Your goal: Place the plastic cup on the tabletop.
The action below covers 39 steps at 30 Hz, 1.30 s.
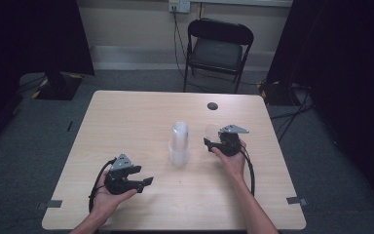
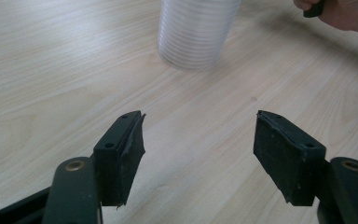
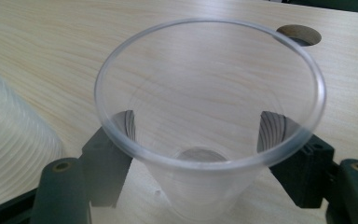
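Two grippers over a pale wooden table (image 1: pixel 141 112): right gripper (image 3: pixel 200 135) clasps a single clear plastic cup (image 3: pixel 209 116) beside the stack of clear ribbed cups (image 1: pixel 179 142); left gripper (image 2: pixel 198 149) stands wide, empty, just before the stack.

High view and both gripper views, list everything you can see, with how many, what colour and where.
Stack of cups: one stack, clear plastic, upright at mid-table.
Single cup: one, clear, upright between the right gripper's jaws.
Table: one, light wood, centre of the room.
Cable hole: one, dark, far right part of the tabletop.
Folding chair: one, black, beyond the table.
Wall socket: one, pale, on the far wall above the chair.
Left gripper: one, black, jaws open and empty, near left.
Right gripper: one, black, right of the stack, closed on the single cup.
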Motion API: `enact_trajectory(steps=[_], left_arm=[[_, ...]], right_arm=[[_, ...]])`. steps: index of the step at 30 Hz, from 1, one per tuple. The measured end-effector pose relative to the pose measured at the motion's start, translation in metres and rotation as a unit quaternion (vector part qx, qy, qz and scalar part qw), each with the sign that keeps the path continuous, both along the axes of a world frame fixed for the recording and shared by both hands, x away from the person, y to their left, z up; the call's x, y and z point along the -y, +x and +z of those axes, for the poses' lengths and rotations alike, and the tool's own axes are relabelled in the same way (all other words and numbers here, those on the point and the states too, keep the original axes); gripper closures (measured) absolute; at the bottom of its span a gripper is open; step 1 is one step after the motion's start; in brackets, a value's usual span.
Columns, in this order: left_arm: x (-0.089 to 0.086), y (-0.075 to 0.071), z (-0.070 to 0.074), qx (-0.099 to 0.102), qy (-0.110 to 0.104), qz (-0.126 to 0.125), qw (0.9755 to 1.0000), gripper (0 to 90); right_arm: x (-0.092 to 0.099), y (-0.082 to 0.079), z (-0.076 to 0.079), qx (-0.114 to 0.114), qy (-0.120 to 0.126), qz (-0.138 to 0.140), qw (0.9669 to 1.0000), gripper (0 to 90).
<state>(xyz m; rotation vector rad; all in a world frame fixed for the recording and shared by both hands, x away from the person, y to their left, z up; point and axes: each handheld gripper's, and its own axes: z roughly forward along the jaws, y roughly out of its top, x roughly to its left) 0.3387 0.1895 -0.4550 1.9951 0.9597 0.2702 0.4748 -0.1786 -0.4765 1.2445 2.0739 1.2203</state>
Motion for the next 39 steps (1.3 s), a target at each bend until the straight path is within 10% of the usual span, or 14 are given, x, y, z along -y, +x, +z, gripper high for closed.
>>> enact_trajectory(steps=[39], left_arm=[[-0.016, 0.008, 0.005, -0.015, 0.001, 0.052, 0.9985, 29.4]], right_arm=[[0.049, -0.068, 0.024, -0.053, 0.007, 0.002, 0.9986, 17.9]])
